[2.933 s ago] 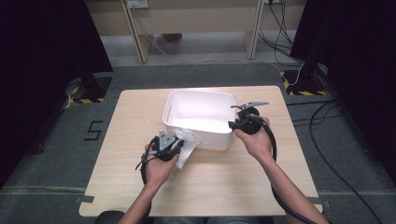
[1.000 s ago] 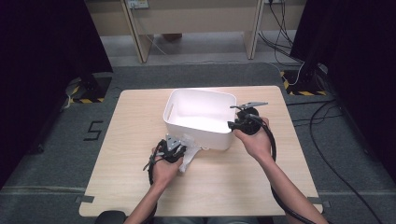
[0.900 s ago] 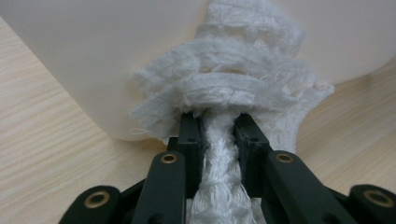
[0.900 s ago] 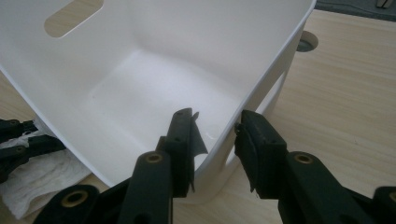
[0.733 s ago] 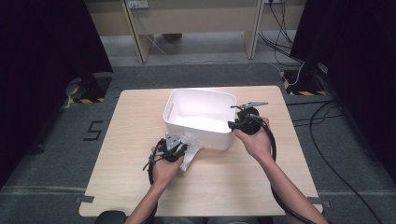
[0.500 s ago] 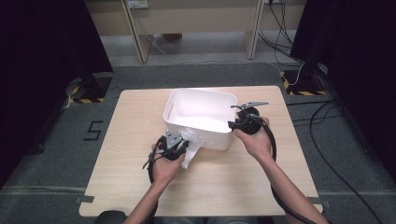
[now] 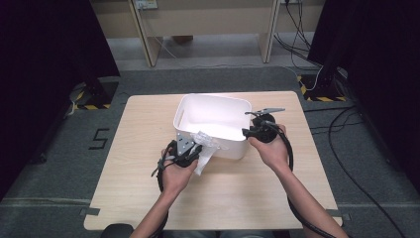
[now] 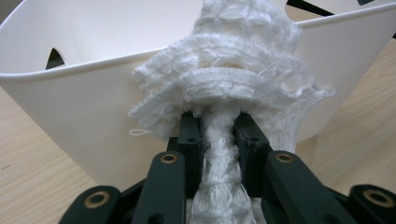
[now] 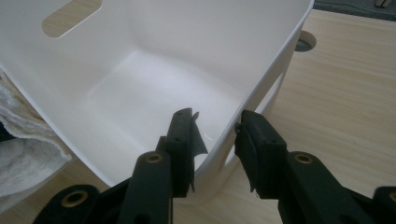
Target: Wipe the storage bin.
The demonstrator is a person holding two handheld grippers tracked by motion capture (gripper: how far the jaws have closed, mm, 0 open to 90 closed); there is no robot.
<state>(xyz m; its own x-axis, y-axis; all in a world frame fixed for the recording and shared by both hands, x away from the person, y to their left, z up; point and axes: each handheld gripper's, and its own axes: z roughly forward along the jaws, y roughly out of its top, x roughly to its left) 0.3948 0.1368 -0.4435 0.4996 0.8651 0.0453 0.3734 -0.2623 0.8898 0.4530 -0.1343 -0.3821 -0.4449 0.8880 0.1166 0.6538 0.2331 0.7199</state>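
A white plastic bin [image 7: 213, 98] stands on the wooden table [image 7: 143, 124]. My left gripper [image 7: 197, 148] sits just in front of its near wall, shut on a white woven cloth [image 7: 207, 143]. In the left gripper view the cloth [image 8: 243, 70] bunches above the jaws, reaches the bin's rim [image 8: 70, 74], and a twisted strand runs down between my left gripper [image 8: 218, 128]. My right gripper [image 7: 250, 131] is at the bin's near right corner. In the right gripper view, my right gripper [image 9: 215, 128] has one jaw inside and one outside, clamped on the wall [image 9: 261, 84].
The bin's inside [image 9: 154, 79] holds nothing I can see. Bare tabletop lies in front of the bin [image 7: 233, 193] and to its left. Beyond the table are grey floor, wooden furniture legs [image 7: 146, 34] and cables [image 7: 346, 119] at the right.
My left gripper has lifted the cloth a little, up along the bin's near wall toward the rim. The right gripper and the bin have stayed put.
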